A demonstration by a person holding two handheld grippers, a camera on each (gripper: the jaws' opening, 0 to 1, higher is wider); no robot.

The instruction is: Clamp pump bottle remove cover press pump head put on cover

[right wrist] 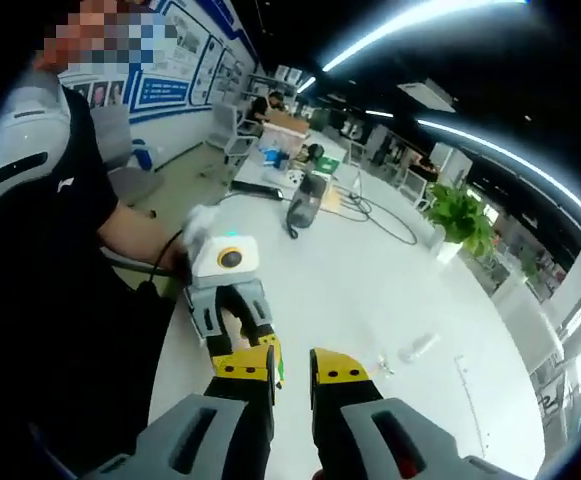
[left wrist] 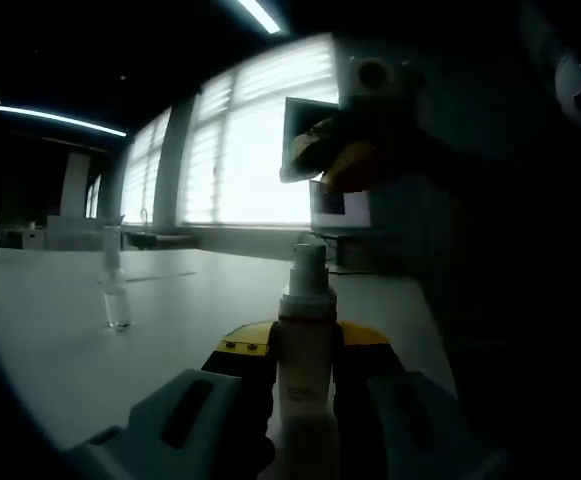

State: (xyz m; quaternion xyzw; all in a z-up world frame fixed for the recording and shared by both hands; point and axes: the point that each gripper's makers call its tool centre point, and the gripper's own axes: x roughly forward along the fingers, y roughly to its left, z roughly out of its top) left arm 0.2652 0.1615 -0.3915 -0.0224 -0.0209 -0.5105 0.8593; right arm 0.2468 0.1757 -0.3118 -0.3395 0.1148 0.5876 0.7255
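Pump bottle upright, clamped in left hand-held gripper; right hand-held gripper jaws apart, empty, above white surface.

A big white table carries everything, and its top looks pale and smooth in the left gripper view. In that view a small clear cover stands upright on the table, well apart from the other things; in the right gripper view a small clear thing lies on its side on the bare top, too small to tell what it is. At the far end of the table sit a dark bag, some cables and a green plant.
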